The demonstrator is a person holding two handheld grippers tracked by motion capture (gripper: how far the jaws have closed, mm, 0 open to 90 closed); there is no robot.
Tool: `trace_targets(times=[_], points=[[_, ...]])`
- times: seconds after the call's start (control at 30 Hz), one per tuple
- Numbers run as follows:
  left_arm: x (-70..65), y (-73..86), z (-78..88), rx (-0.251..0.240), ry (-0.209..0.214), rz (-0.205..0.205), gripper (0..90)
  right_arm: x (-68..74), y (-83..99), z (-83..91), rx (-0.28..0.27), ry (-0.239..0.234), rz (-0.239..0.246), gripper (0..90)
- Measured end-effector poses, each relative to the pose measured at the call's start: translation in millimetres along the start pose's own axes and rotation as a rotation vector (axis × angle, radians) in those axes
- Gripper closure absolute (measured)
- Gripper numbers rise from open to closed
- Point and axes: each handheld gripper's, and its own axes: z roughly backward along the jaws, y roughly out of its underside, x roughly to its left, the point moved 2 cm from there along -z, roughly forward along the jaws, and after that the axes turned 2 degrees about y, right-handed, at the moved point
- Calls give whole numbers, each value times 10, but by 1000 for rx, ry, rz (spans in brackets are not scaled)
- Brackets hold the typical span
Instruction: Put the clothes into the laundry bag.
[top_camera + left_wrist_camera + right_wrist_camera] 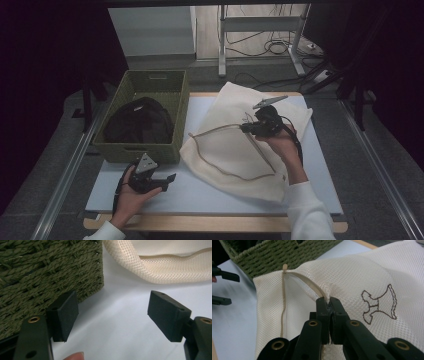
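Basket (pixel 172 92) of dark clothing (pixel 139 120) sits far left; just below it the left gripper (pixel 167 179) rests open-jawed, pointing right toward the mesh laundry bag (pixel 235 150), whose zipper edge (pixel 312 286) the right gripper (pixel 329 301) pinches, lifting the mouth facing leftward.

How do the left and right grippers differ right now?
The left gripper has open jaws with nothing between them; the right gripper is shut on the mesh bag. Left sits low beside the green basket; right is over the bag. Both have black jaws.
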Motion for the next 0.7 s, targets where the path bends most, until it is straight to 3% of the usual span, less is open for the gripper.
trace_targets(times=[0.7], points=[[-1, 9, -19, 7, 10, -5, 247, -46, -81, 332, -114, 52, -7, 874]])
